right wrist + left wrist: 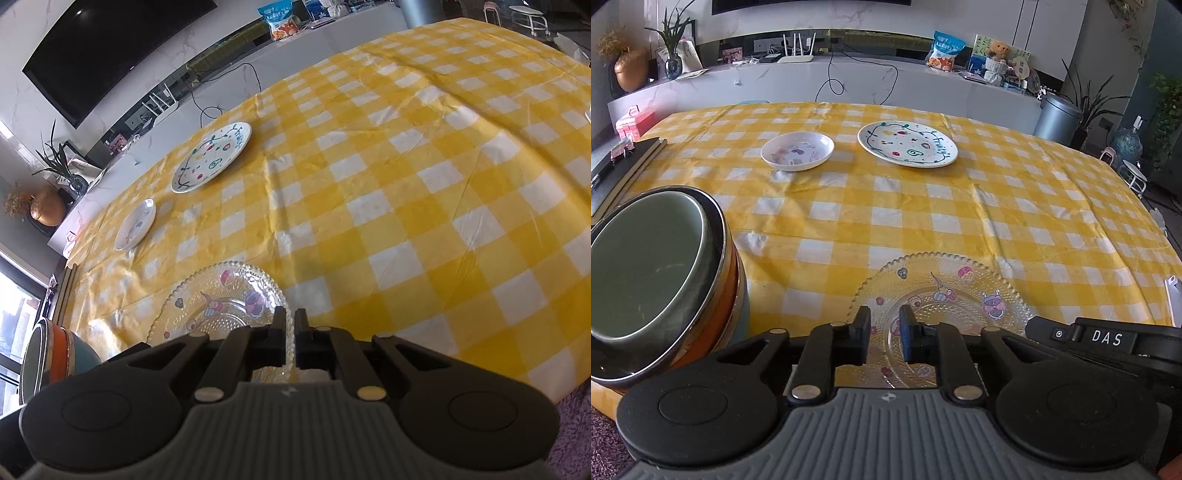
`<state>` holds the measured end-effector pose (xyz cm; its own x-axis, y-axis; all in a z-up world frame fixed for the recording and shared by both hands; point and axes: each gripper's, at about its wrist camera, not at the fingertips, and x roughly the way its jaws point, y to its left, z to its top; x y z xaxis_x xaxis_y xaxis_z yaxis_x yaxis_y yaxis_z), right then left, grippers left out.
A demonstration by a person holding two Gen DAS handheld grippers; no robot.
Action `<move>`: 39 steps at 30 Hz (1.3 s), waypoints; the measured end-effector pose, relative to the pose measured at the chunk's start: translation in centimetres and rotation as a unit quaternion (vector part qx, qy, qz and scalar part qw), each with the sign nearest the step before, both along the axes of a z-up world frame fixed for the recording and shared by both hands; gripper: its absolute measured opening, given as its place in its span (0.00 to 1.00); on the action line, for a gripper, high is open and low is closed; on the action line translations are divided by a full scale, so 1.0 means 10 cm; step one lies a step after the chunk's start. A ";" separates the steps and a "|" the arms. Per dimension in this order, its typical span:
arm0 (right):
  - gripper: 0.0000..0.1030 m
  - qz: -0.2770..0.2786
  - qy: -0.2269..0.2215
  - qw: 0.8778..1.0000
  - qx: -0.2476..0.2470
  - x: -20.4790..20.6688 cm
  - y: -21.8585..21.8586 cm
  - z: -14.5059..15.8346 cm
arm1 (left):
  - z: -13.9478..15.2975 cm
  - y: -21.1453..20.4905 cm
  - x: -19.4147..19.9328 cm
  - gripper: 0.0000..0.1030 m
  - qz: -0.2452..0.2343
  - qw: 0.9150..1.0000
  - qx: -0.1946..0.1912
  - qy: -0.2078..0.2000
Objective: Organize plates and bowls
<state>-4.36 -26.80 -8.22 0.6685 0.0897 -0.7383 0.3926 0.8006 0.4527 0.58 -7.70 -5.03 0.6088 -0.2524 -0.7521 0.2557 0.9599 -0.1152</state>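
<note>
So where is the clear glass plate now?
The glass plate lies at the table's near edge, right of the stacked bowls, its rim between the right tool.

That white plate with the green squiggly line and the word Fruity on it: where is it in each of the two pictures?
Left wrist view: the white plate lies at the far side of the table, right of centre, near the top.
Right wrist view: the same plate sits upper left, seen tilted.
Shared landmark: the small white dish beside it, on the checked tablecloth.
</note>
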 end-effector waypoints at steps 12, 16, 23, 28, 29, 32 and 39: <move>0.07 0.002 -0.004 1.000 -0.013 -0.01 0.02 0.03 | -0.13 0.06 -0.02 0.29 0.011 1.000 0.015 0.023; 0.13 0.006 -0.007 1.000 -0.011 -0.03 0.02 0.04 | -0.14 0.08 -0.02 0.19 0.017 0.999 0.016 0.029; 0.12 0.013 0.001 1.000 -0.015 0.00 0.08 0.00 | -0.14 0.10 0.03 0.11 0.023 0.999 0.014 0.033; 0.11 0.013 0.002 1.000 -0.015 0.01 0.08 -0.01 | -0.15 0.09 0.05 0.11 0.023 0.999 0.015 0.029; 0.13 0.012 0.002 1.000 -0.014 0.01 0.07 -0.01 | -0.14 0.08 0.05 0.11 0.022 0.999 0.017 0.028; 0.16 0.011 -0.010 0.999 -0.030 -0.01 0.10 0.05 | -0.11 0.07 0.02 0.15 0.023 0.999 0.019 0.018; 0.63 0.014 -0.043 0.993 -0.113 -0.01 0.25 0.24 | 0.00 -0.01 -0.03 0.30 0.003 1.000 0.021 -0.012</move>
